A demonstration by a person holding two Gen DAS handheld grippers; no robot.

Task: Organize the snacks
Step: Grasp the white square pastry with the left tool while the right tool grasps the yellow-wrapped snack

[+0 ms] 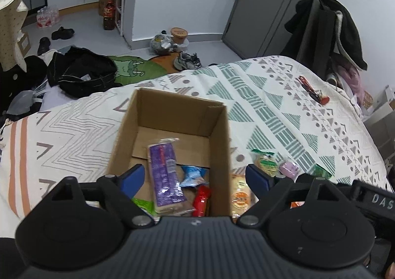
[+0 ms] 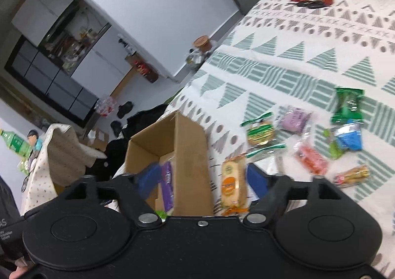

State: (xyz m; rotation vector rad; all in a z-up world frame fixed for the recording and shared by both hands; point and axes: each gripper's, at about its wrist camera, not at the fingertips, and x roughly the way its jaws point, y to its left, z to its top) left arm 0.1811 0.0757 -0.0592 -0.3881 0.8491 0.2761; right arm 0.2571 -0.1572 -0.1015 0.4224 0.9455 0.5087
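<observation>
Lower centre, the open brown cardboard box [image 1: 172, 135] holds a purple wrapped bar [image 1: 166, 175], blue packet [image 1: 192, 175] and red packet [image 1: 201, 197] on the patterned quilt [image 1: 271, 106]; the left gripper [image 1: 195, 177] and right gripper [image 2: 202, 180] both stand spread, empty.

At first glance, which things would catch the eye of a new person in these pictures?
The open cardboard box in the middle of the patterned bedspread stands out first, with a long purple snack pack lying inside it. To its right, loose snacks are scattered on the bedspread, such as a green packet and an orange-labelled pack beside the box.
</observation>
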